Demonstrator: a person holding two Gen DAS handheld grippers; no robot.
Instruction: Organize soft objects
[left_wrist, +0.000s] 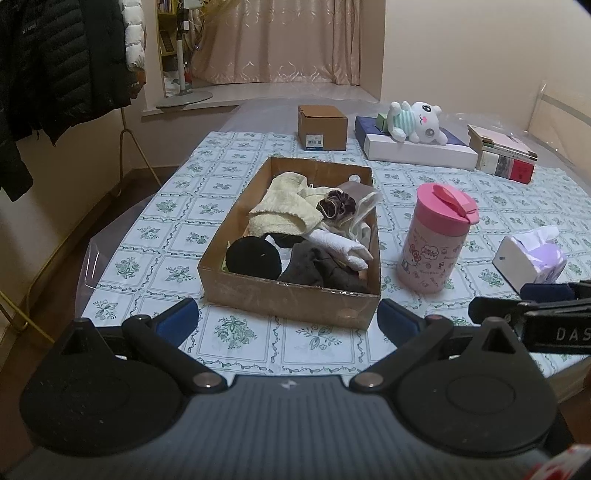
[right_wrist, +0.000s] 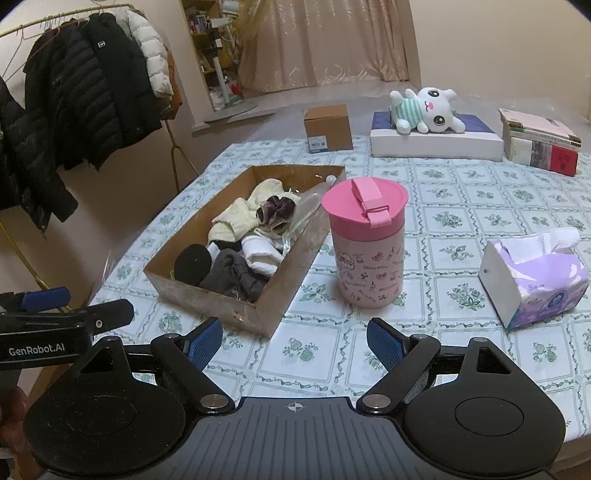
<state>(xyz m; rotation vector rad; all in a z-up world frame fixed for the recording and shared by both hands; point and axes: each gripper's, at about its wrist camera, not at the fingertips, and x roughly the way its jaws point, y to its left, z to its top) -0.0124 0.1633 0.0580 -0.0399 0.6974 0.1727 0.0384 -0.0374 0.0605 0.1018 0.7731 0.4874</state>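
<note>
An open cardboard box (left_wrist: 295, 301) (right_wrist: 207, 291) sits on the patterned tablecloth, holding soft things: a cream towel (left_wrist: 280, 210) (right_wrist: 236, 218), a dark scrunchie (left_wrist: 338, 205) (right_wrist: 277, 214), a white cloth (left_wrist: 340, 245), a black round piece (left_wrist: 253, 258) (right_wrist: 192, 264) and grey fabric (left_wrist: 317, 269) (right_wrist: 232, 277). A white plush toy (left_wrist: 417, 122) (right_wrist: 428, 110) lies on a flat box at the far side. My left gripper (left_wrist: 288, 321) is open and empty just before the box. My right gripper (right_wrist: 295, 345) is open and empty before the pink cup.
A pink lidded cup (left_wrist: 436, 240) (right_wrist: 365, 243) stands right of the box. A tissue pack (left_wrist: 532, 258) (right_wrist: 535, 273) lies further right. A small brown carton (left_wrist: 323, 127), the white flat box (right_wrist: 436, 142) and stacked books (right_wrist: 539, 144) line the far edge. Coats (right_wrist: 85, 96) hang left.
</note>
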